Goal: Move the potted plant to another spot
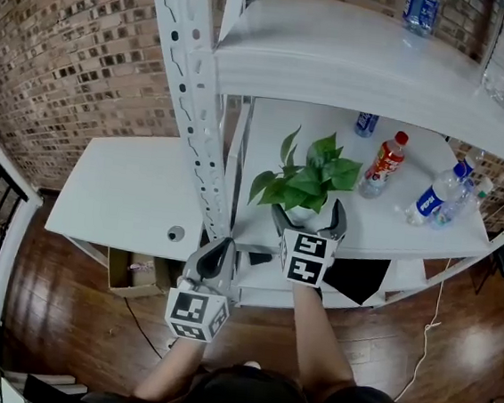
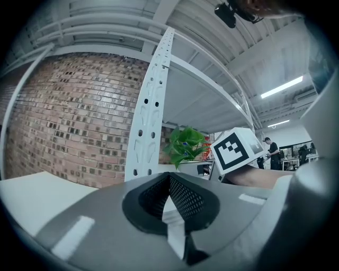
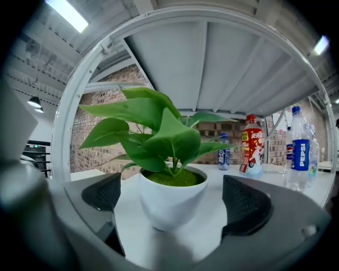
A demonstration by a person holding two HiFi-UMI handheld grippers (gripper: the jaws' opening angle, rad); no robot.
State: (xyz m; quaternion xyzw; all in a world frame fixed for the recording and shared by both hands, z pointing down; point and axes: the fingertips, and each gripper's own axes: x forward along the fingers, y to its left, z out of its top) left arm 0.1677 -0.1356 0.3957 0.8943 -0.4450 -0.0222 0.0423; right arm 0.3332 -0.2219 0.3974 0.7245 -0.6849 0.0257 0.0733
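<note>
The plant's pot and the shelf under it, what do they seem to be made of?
The pot: smooth white with a soft sheen and a rounded rim, probably glazed ceramic, perhaps plastic. The shelf: flat matt white board, likely painted metal or laminate; its slotted upright looks like painted steel.

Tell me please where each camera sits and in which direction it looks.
Head view: on the person's head, looking steeply down at the white shelf with the potted plant; both arms, left gripper and right gripper show.
Left gripper view: on the left gripper, looking level past its shut jaws toward the rack post; the right gripper's marker cube shows.
Right gripper view: on the right gripper, looking at the pot between its open jaws, untouched.
Shared: all three show the potted plant.
</note>
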